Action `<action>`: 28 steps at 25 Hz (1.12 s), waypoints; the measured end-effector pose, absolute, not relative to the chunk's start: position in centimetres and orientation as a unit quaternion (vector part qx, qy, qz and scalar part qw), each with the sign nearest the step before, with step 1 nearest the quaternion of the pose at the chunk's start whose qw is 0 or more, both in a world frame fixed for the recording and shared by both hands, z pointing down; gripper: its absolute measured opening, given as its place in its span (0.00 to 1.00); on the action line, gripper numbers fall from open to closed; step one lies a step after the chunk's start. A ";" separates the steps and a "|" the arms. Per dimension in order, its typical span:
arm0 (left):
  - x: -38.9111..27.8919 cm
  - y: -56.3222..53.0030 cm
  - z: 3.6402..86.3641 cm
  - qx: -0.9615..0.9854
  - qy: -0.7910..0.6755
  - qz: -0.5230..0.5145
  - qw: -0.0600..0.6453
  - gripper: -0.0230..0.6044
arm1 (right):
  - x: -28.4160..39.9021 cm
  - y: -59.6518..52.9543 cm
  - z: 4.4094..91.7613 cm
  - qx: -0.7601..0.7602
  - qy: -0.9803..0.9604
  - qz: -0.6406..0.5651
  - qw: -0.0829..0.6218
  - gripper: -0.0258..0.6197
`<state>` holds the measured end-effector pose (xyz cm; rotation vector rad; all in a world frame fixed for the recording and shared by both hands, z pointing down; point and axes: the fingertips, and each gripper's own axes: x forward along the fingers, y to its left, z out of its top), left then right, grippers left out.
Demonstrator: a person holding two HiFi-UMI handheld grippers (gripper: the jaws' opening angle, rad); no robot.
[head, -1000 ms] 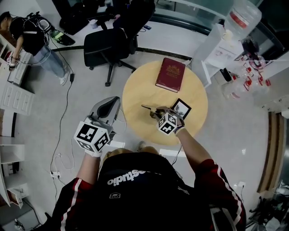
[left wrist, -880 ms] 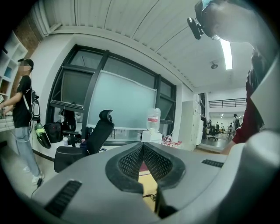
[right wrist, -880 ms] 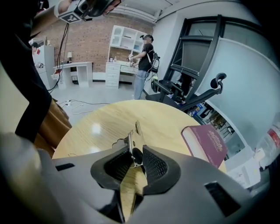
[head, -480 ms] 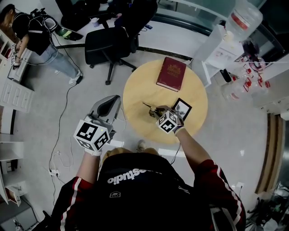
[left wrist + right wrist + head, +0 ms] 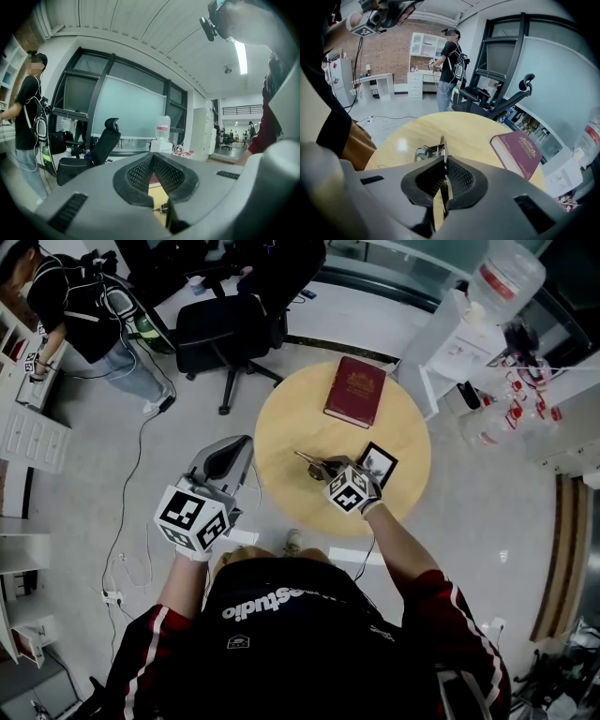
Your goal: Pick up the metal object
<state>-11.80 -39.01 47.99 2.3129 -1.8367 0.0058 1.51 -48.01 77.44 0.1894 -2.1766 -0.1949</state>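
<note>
While the metal object [image 5: 440, 149] lies low over the round wooden table [image 5: 281, 427], near the edge closest to the person, the right gripper [image 5: 442, 165] is clenched on it. Its jaws have just been closing, and a thin metal strip stands on edge between the two ribbed pads. So I judge that the grasping step is done and the lifting is not yet begun; I cannot tell if the object touches the wood or is a little above it.

The left gripper [image 5: 234, 451] is held off the table on the person's left, with its pads together and nothing between them.

The long axis of the object goes along the line of the right gripper. Its thin end sticks out beyond the jaw tips and points away from the person, toward the left side of the table in the head view. A rounder, heavier part sits just to the left of the strip.

The next move probably asks for a straight rise with a steady wrist, because the strip is narrow and the heavier side part could turn it in the pads.
</note>
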 end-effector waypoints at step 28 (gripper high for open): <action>-14.6 -38.4 45.9 0.802 -0.591 -0.027 0.083 0.06 | 1.8 -45.8 71.5 0.164 -0.890 -0.057 0.421 0.09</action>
